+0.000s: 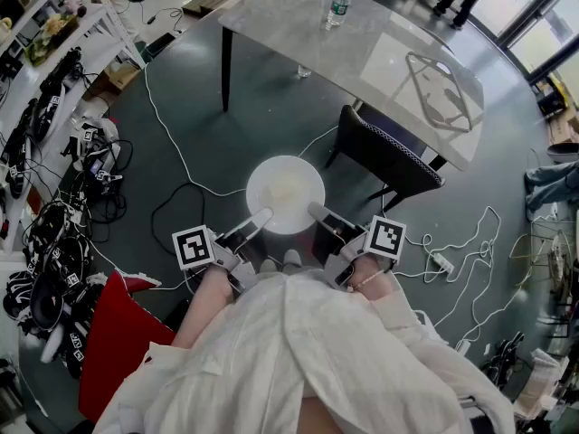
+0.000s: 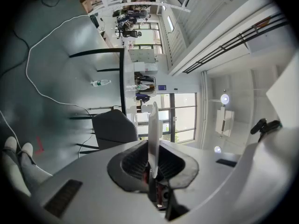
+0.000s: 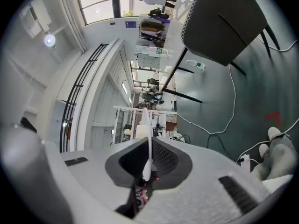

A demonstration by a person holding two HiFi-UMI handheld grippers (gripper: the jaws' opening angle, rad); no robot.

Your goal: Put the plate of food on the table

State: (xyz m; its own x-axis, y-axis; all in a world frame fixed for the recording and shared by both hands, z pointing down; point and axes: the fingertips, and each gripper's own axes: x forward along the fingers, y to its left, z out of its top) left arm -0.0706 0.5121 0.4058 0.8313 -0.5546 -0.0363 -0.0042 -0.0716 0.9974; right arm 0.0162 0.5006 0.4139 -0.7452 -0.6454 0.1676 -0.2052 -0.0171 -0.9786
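We are clamping the left gripper (image 1: 258,220) onto the near-left rim of the white plate (image 1: 285,188). Its own view is showing the rim edge-on as a thin pale blade pinched between the dark pads. The right gripper (image 1: 317,212) is clenching the near-right rim in the same way, its pads pressing on the thin edge. So both are grasping the plate, and we are carrying it level between them, just ahead of the body. The food is showing only as a pale smear in the centre, too faint for us to name. The plate is hanging in the air over the dark floor (image 1: 262,107), where white cables are trailing. A dark chair (image 1: 389,156) is standing just beyond it to the right. The marble table (image 1: 380,52) is lying farther on, well apart, with a water bottle (image 1: 337,3) standing on it. We are judging the pick-up done. The carry to the table, the set-down and the release are all left to do.
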